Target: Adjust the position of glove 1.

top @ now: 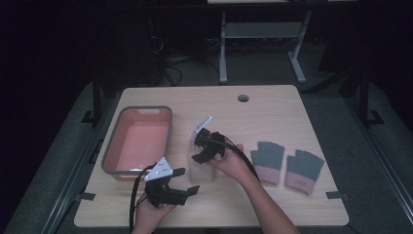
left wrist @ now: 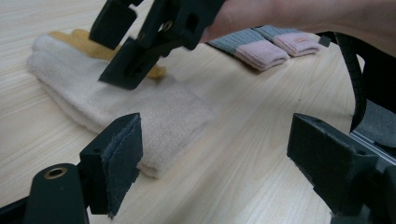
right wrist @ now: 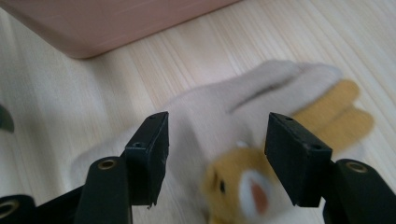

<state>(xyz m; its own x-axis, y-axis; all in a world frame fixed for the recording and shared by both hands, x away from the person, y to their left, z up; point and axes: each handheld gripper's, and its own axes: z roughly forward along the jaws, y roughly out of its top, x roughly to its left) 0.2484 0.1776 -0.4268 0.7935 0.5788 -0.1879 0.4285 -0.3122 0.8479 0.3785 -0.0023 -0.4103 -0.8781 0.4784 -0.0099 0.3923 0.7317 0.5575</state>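
Cream glove (top: pixel 201 168) (w/ a yellow animal face on it) lay flat on the table (top: pixel 272 105), just right of the pink bin (top: pixel 139 139). The right gripper (top: pixel 207 148) hung over it w/ jaws spread, pads off the fabric. The left gripper (top: pixel 180 187) sat near the glove's cuff end, jaws wide apart & empty; two grey-and-pink gloves (top: pixel 285 163) lay further right.

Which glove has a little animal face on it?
The cream glove under the right gripper, beside the pink bin. It has an orange animal face; the two grey gloves have only pink cuffs.
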